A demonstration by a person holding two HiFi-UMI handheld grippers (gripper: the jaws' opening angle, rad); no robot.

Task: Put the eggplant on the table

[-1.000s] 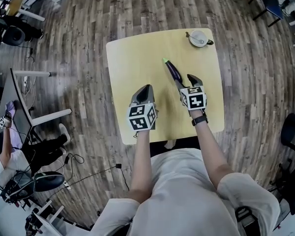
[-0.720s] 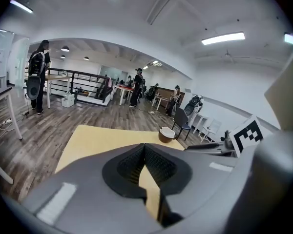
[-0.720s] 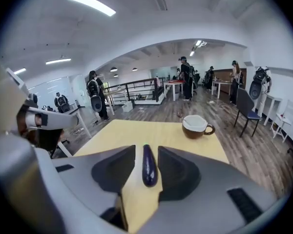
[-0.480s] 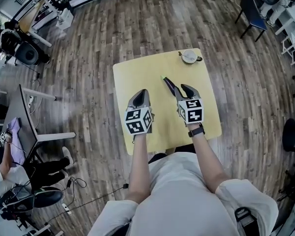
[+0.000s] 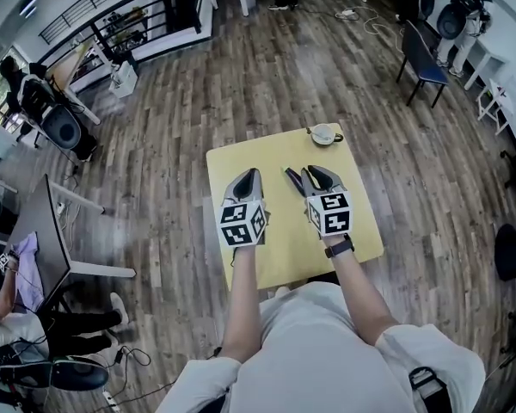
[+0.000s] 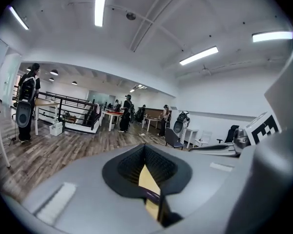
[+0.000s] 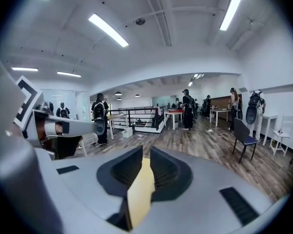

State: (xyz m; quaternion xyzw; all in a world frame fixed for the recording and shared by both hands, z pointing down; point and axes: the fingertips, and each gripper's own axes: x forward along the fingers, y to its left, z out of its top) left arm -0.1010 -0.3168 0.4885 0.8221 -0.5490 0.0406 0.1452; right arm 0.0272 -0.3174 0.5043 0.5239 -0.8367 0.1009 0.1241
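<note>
Both bare forearms reached forward side by side from the person's light shirt, with a black watch (image 5: 339,248) on the right wrist. Each hand gripped its tool behind the marker cube. Both gripper views looked out across the room and ceiling, so we noted both tools as pointing close to level.

The left gripper (image 5: 249,175) had its jaw tips together. Only a thin sliver of table showed low in the gap, and nothing was held. The right gripper (image 5: 316,173) had its jaws narrow and closing. A slim gap remained at the tips (image 7: 144,152), and only yellow table top showed through it, so the gripper was empty.

We found the slender dark purple eggplant (image 5: 293,180) lying on the square yellow table (image 5: 232,166). It sat between the two grippers, just beside the right one's tips, and was free of both. In the head view its long axis ran diagonally, with the far end toward the upper left. The near end ran toward the lower right and passed behind the right gripper. We could not make out the stem end.

Our count came to one eggplant, one table and two grippers. There was also one white cup with a dark handle (image 5: 324,133), which sat at the table's far edge, well apart from the eggplant.
</note>
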